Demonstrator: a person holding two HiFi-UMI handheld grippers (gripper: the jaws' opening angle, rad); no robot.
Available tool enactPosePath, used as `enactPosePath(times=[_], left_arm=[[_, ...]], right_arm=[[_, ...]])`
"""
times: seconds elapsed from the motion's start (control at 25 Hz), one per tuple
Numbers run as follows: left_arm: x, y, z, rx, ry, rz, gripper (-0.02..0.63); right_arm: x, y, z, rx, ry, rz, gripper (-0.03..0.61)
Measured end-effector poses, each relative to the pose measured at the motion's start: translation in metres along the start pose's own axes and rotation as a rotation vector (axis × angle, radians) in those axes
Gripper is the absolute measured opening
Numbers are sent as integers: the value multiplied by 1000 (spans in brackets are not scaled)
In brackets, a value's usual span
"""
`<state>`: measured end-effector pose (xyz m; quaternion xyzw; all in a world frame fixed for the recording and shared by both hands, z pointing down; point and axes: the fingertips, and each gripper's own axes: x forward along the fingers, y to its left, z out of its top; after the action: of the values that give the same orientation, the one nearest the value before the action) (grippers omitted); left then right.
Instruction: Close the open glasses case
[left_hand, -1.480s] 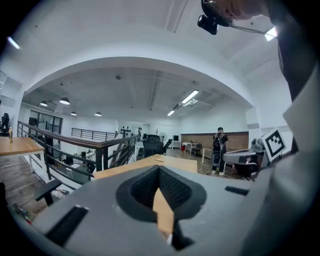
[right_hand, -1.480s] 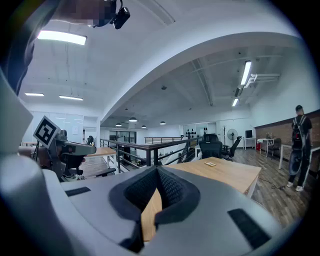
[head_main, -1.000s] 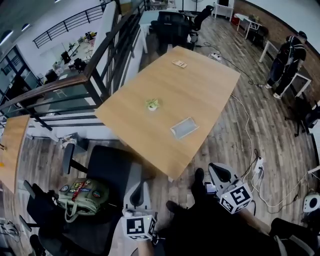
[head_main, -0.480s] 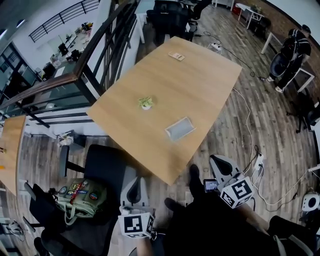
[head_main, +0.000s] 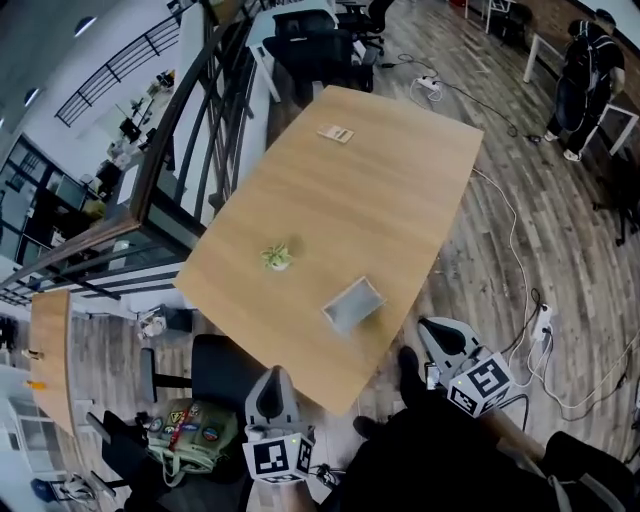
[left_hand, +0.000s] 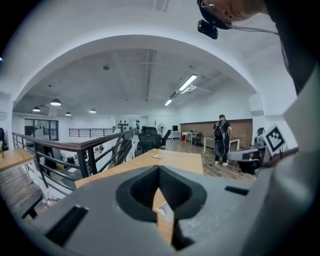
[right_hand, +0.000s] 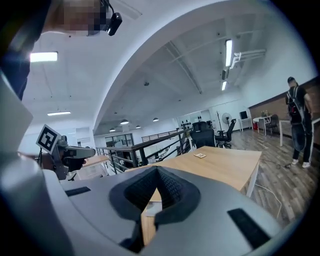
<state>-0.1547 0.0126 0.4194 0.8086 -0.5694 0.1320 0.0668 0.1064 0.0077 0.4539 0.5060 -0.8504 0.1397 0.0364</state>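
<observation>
Short of table (head_main: 400, 170) | L hand-held gripper (head_main: 273, 385): jaws together, empty | R hand-held gripper (head_main: 443, 338): same

Wooden table (head_main: 400, 180) bearing open glasses case (head_main: 353, 303), perhaps a small plant (head_main: 277, 257), flat card (head_main: 335, 133)

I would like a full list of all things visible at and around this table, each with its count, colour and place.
Rectangular wooden table: one, light brown, centre.
Rectangular glasses case: one, grey, on the table near its close edge.
Small potted plant: one, green, on the table, left of the case.
Small flat card: one, pale, at the table's far end.
Backpack with patches: one, olive green, lower left.
Office chairs: several, black, beyond the table.
Standing person: one, dark clothes, top right.
Left gripper: one, grey, bottom, jaws together, empty.
Right gripper: one, grey, bottom right, jaws together, empty.
</observation>
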Motion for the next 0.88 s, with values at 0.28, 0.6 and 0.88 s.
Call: enactPosePath(times=[0.28,0.6,0.88], left_arm=[[57,-33,26,36,36,28,0],[104,-71,47,98,62,46,0],[127,-91,64,168,83,10,0]], right_arm=[[21,-67,5,55,17,42,14],[32,-124,-8,149,26,61,14],[33,-138,-7,160,8,74,14]])
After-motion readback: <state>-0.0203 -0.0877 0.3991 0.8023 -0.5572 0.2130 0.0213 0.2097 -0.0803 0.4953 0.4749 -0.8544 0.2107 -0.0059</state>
